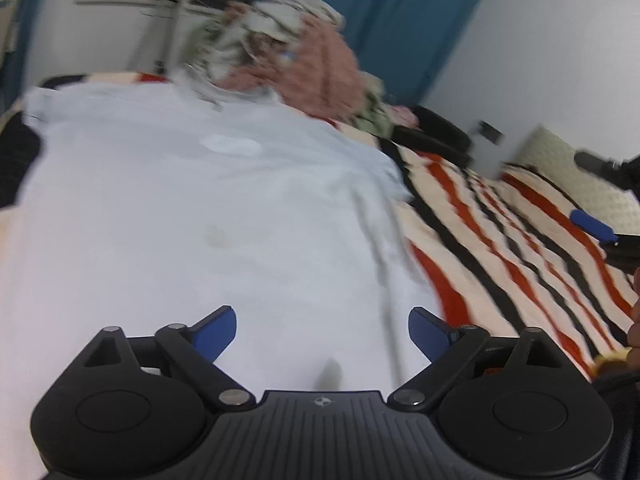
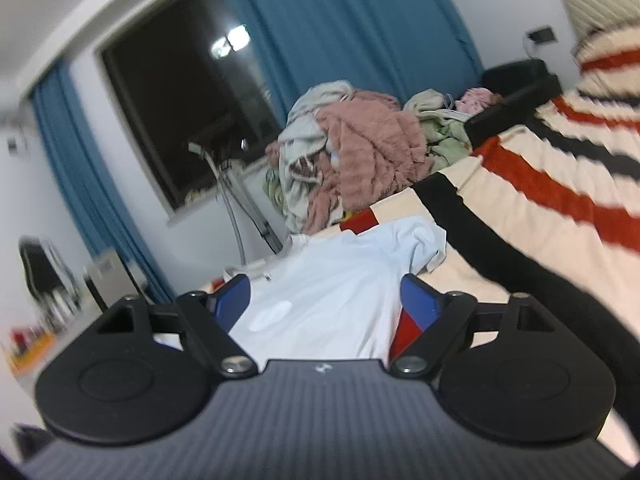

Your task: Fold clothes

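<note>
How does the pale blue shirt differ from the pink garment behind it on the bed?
The pale blue shirt is spread flat on the striped blanket; the pink garment is crumpled in the unfolded heap. The pale blue shirt looks smooth and thin; the pink garment looks fuzzy and thick. The pale blue shirt lies alone; the pink garment is tangled with other clothes. Neither is held by a gripper.

No readable text, labels or numbers anywhere.
</note>
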The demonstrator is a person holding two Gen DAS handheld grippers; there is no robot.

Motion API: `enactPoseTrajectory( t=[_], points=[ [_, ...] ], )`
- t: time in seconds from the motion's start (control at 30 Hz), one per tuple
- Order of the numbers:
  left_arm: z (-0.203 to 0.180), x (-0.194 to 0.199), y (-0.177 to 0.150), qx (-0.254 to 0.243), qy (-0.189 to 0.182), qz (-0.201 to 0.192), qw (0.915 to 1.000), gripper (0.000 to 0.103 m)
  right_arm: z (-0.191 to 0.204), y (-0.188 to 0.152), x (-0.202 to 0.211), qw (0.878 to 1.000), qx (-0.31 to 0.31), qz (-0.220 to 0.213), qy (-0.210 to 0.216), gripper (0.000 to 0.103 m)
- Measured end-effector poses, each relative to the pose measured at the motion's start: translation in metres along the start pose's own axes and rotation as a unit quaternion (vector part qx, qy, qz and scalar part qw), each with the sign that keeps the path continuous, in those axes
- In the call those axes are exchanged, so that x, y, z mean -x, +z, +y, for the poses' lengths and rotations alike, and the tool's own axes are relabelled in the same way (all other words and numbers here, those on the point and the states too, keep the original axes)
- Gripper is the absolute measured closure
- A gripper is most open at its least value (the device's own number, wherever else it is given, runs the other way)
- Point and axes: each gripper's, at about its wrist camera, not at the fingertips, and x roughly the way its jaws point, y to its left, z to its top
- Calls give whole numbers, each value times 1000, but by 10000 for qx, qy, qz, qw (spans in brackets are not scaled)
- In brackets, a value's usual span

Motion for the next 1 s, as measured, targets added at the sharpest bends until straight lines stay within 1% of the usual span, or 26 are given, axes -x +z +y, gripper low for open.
enactPoseTrajectory(
  t=[0.03,0.1,0.23,0.33,0.47,0.57,0.63,0.7,0.73,0.77,0.8,0.83,0.87,0.97,1.0],
  points=[
    [-7,-6,-3,99,-137,186,9997,14,-1,-1,6,9999,-123,-45,92,18],
    [-24,-19,-10,126,-358,484,9981,23,0,-2,7,9998,-136,7,158,18],
    [-61,-35,-23,-405,-202,462,9979,25,-2,-3,6,9999,-118,-48,111,18],
    [-87,-45,-37,-760,-338,544,9950,30,-13,-5,2,9997,-222,-51,84,18],
    [-121,-52,-58,-1508,-203,532,9869,36,-35,-14,-1,9985,-549,66,38,18],
    [-132,-61,-73,-1802,-216,660,9812,41,-44,-16,-8,9973,-715,171,77,18],
    [-138,-73,-83,-1969,-63,770,9774,46,-45,-18,-12,9972,-703,210,125,18],
    [-140,-82,-91,-2156,91,800,9732,59,-45,-19,-14,9973,-675,240,144,18],
    [-142,-83,-94,-2265,129,740,9711,63,-46,-19,-15,9971,-695,258,148,18],
    [-145,-85,-96,-2404,183,695,9680,72,-47,-20,-15,9969,-722,272,153,18],
    [-147,-87,-97,-2509,288,647,9654,87,-48,-19,-15,9966,-767,271,161,18],
    [-147,-85,-97,-2537,337,599,9648,95,-49,-17,-12,9963,-807,243,177,18],
    [-147,-81,-96,-2496,268,557,9664,101,-50,-17,-10,9961,-832,196,198,18],
    [-150,-64,-92,-2381,72,276,9708,102,-52,-15,-5,9956,-901,48,264,18],
    [-150,-58,-89,-2277,-84,179,9735,102,-53,-14,-3,9955,-907,-30,287,18]
  ],
)
